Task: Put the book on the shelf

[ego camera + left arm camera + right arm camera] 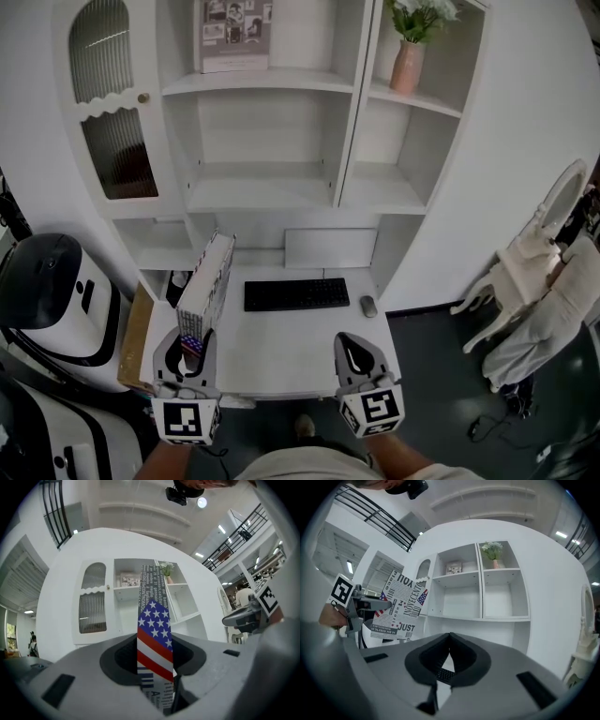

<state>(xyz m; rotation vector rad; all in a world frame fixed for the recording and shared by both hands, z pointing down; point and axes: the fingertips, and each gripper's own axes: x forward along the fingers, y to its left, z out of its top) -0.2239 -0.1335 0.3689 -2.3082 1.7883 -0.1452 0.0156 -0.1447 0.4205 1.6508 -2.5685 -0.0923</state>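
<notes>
Background: white shelf unit point(272, 187) is standing behind a white desk point(281, 352), with most compartments sitting bare.
Book: book point(208, 281) is hanging in the air over the desk's left edge, on edge, short of the shelves, touching nothing but the gripper.
Left gripper: left gripper point(185, 352) is clenching the book's near end, flag-printed spine running between the jaws.
Right gripper: right gripper point(354, 361) is hovering over the desk's front edge, jaws pressed together, carrying nothing.
Nearby: keyboard point(296, 294) and mouse point(368, 306) are lying toward the desk's back edge; picture frame point(234, 36) is leaning on the top left board; vase point(408, 66) is standing on the top right board.
Risk, grip: one-end pinch is leaving a long overhang, so the book is likely sagging or twisting loose.
Risk, entry: far corner is liable to be catching a board edge or the divider, or knocking the frame.
</notes>
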